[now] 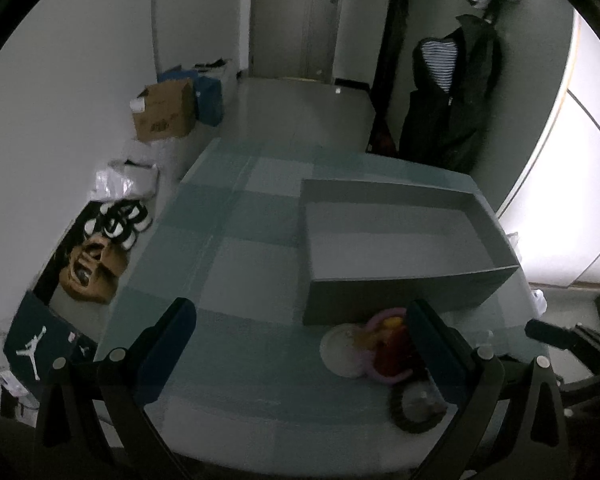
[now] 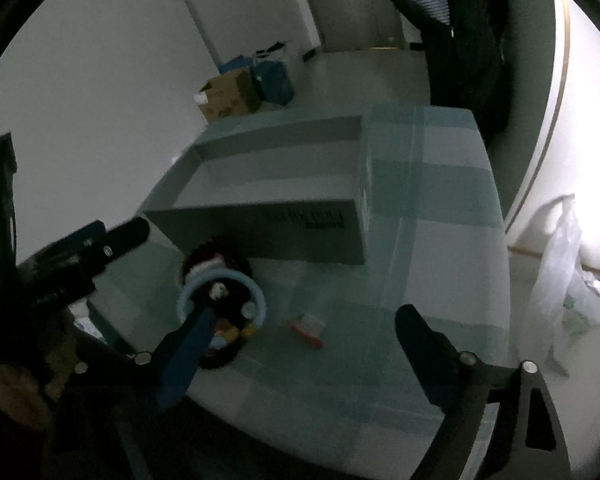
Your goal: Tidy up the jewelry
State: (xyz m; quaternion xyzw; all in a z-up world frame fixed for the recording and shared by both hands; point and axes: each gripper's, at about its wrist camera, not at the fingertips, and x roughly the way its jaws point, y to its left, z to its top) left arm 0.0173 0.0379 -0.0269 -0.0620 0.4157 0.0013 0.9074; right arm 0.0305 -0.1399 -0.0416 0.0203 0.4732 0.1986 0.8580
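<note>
White Jumpman logo on dark shoebox, floor left. Dark print on grey box side: blurred, unreadable.

Left tool spread wide, right tool spread wide

Table w/ teal-and-pale checked cloth carries everything. Grey open-top box sits on far right part. Just in front of box: cluster of bangles, white, pink, red, plus dark ring nearest cam. Small red item lies apart, unclear what.
</note>
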